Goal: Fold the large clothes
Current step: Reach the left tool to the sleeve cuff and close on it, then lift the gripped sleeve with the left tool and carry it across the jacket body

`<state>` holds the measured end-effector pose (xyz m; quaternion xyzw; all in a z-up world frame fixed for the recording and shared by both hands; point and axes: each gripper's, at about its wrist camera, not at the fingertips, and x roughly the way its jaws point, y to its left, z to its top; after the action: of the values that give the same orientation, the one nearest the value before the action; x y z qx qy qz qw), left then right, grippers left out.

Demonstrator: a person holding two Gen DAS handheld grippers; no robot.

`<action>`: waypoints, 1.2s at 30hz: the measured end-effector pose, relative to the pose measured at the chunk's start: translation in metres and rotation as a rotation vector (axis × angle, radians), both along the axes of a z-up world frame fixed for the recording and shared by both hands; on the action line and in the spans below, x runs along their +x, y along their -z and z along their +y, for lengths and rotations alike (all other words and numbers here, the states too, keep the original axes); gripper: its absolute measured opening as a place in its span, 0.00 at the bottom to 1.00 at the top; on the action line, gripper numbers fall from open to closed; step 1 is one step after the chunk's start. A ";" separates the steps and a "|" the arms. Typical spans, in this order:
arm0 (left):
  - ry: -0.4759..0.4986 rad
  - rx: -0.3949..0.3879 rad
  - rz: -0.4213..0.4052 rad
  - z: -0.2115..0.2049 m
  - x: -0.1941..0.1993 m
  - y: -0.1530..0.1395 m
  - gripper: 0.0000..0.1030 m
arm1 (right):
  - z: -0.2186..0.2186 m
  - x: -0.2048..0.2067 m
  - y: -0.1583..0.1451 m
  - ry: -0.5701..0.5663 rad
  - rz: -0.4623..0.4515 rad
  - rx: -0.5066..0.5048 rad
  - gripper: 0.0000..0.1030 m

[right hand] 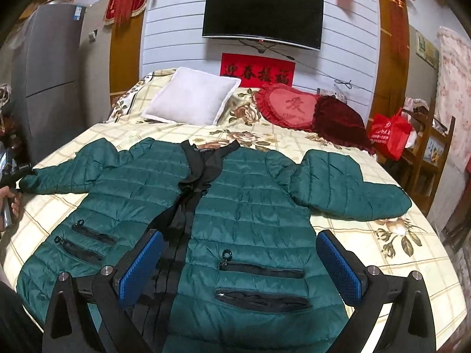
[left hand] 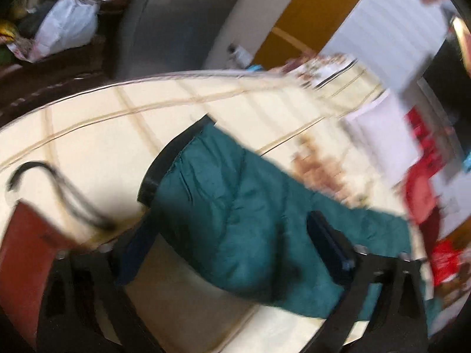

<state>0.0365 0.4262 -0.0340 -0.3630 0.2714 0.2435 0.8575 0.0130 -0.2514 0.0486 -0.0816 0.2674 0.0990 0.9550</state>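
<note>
On the bed, whole green jacket under wide-open right tool, left tool gaping astride sleeve cuff

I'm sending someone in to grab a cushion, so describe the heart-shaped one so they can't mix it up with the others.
Start at the bed with the flowered, checked cover, under the wall television. At its head, right of the square white pillow, lies the heart-shaped cushion. It alone is bright red with a ruffled edge and a character at its centre; the cushion beside it is darker maroon.
</note>
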 end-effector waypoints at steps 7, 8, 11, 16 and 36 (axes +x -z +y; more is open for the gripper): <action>0.019 -0.041 -0.075 0.017 0.006 -0.005 0.21 | 0.011 0.004 0.005 -0.006 0.009 -0.030 1.00; 0.032 -0.039 -0.096 0.017 0.006 -0.007 0.21 | 0.012 0.004 0.005 -0.007 0.008 -0.033 1.00; 0.065 -0.027 -0.118 0.014 0.009 -0.013 0.21 | 0.015 0.005 0.008 -0.016 0.014 -0.036 1.00; 0.088 0.019 -0.057 0.013 0.027 -0.013 0.21 | 0.018 0.006 0.008 -0.019 0.014 -0.046 1.00; -0.002 -0.059 0.037 0.049 0.049 0.013 0.27 | 0.030 0.006 0.012 -0.036 0.016 -0.107 1.00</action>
<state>0.0860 0.4748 -0.0470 -0.3838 0.2937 0.2430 0.8411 0.0193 -0.2219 0.0364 -0.1363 0.2784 0.1023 0.9452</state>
